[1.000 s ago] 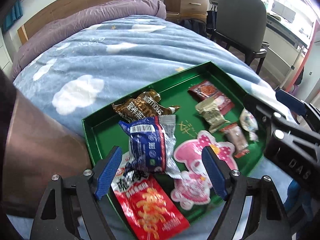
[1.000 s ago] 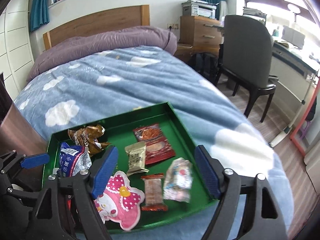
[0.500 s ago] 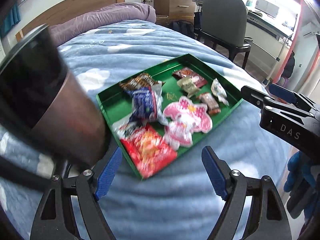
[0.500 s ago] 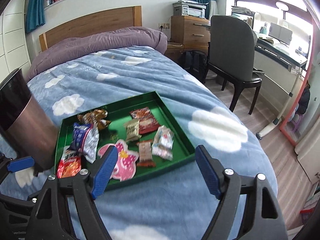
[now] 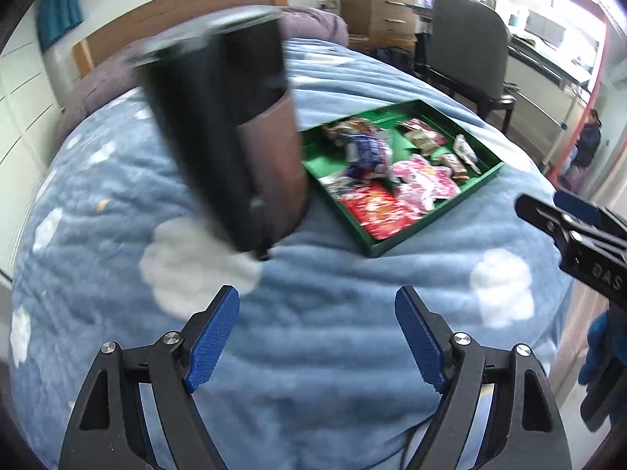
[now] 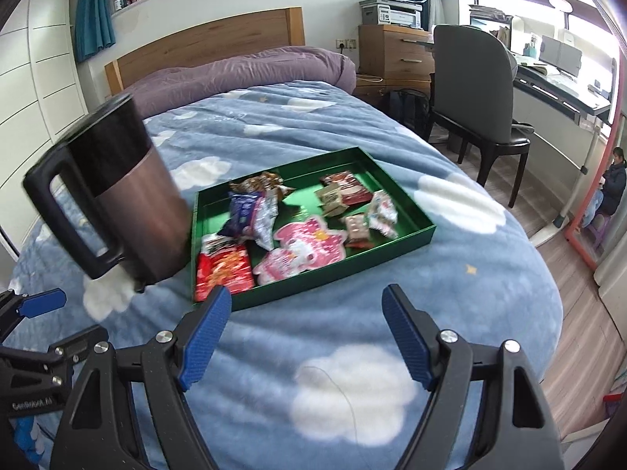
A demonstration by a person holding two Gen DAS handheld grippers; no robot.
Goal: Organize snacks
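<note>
A green tray (image 6: 415,235) lies on the bed and holds several snack packets: a red one (image 6: 223,270), a blue one (image 6: 245,215), a pink cartoon one (image 6: 303,250) and a brown one (image 6: 260,184). The tray also shows in the left wrist view (image 5: 462,199). My left gripper (image 5: 317,338) is open and empty, over the blanket well short of the tray. My right gripper (image 6: 303,335) is open and empty, just in front of the tray's near edge.
A tall brown and black jug (image 6: 125,196) with a handle stands left of the tray, and also shows blurred in the left wrist view (image 5: 235,137). The blue cloud blanket (image 6: 352,372) covers the bed. A chair (image 6: 474,82) and desk stand at the right.
Both grippers have pulled back from the tray, which now looks smaller and farther away. The jug has come fully into view. Both grippers stay open.
</note>
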